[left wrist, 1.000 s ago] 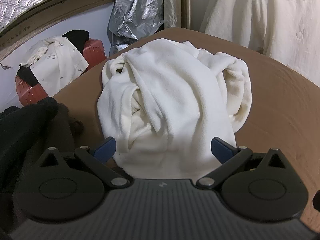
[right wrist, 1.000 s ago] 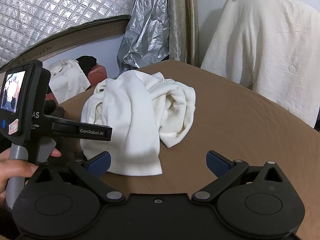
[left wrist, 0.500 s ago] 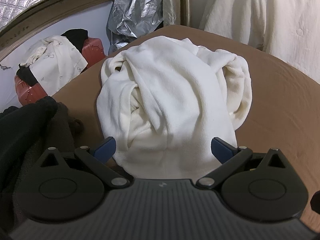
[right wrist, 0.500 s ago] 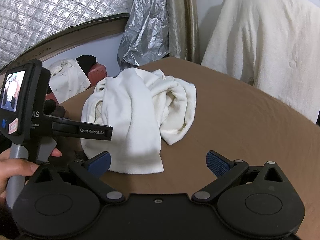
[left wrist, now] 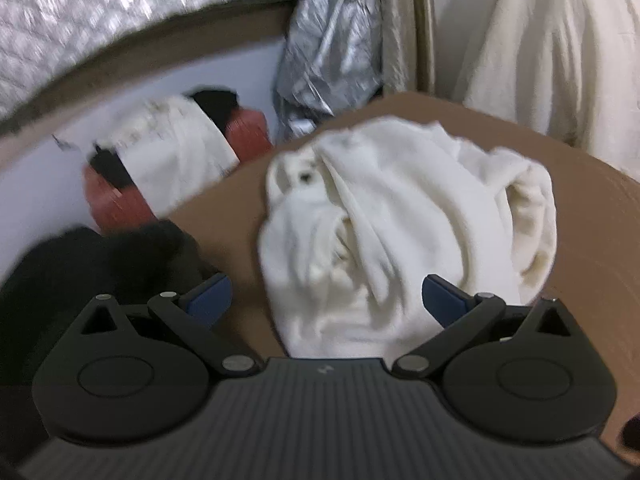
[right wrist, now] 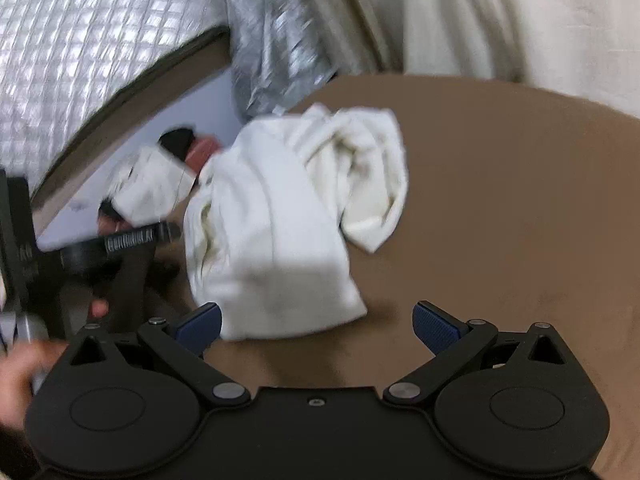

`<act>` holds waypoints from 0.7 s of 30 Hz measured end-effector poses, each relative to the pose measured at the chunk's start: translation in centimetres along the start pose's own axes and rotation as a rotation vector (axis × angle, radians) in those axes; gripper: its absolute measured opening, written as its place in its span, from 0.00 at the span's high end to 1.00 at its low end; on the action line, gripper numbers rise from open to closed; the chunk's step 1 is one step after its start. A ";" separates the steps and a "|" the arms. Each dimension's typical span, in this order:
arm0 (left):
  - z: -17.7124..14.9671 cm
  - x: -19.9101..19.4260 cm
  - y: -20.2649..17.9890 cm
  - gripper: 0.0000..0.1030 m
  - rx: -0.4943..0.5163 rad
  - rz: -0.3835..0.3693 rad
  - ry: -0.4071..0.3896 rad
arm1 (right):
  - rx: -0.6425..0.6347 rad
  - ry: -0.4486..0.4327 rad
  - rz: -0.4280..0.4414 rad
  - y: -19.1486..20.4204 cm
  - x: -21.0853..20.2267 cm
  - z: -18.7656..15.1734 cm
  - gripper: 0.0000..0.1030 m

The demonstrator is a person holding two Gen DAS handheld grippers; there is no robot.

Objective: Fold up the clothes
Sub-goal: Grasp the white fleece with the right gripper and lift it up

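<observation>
A plain cream-white fleece garment (left wrist: pixel 408 224) lies on a flat brown tabletop (right wrist: pixel 500 208). At near left sits a black fuzzy garment (left wrist: pixel 80 264). Far left, a red case (left wrist: pixel 116 208) carries white cloth (left wrist: pixel 172 152) and black cloth (left wrist: pixel 214 100). Behind are a silver quilted sheet (right wrist: pixel 80 40), grid-patterned, crinkled silver foil (left wrist: pixel 332 40), and an off-white drape (left wrist: pixel 560 40). The grippers' pads are blue (right wrist: pixel 436 326).

Both my views are smeared with motion blur. The left hand-held gripper (right wrist: pixel 132 238) is cut off at the frame edge, its lettering unreadable; the white garment's (left wrist: pixel 404 232) type stays unclear.
</observation>
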State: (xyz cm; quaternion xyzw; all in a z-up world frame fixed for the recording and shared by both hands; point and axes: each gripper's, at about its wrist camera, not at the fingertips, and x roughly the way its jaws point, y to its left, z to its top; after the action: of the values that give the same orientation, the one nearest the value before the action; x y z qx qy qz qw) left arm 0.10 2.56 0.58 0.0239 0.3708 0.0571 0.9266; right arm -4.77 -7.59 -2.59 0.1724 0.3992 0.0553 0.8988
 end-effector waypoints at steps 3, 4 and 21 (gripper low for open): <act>0.8 3.5 -2.2 0.00 0.122 0.106 0.077 | -0.147 0.055 -0.053 0.2 2.4 0.5 0.00; 1.5 4.5 -2.9 0.00 0.157 0.127 0.091 | -0.172 0.060 -0.053 0.0 3.2 1.2 0.00; 5.8 16.9 3.0 0.02 0.049 0.081 0.063 | 0.073 0.090 0.152 -9.1 9.2 11.0 0.00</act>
State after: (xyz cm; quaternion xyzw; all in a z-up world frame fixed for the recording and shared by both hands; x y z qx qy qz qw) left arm 16.03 7.63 -6.51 0.0600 0.3998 0.0863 0.9106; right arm 9.18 -16.82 -5.44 0.2320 0.4268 0.1165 0.8663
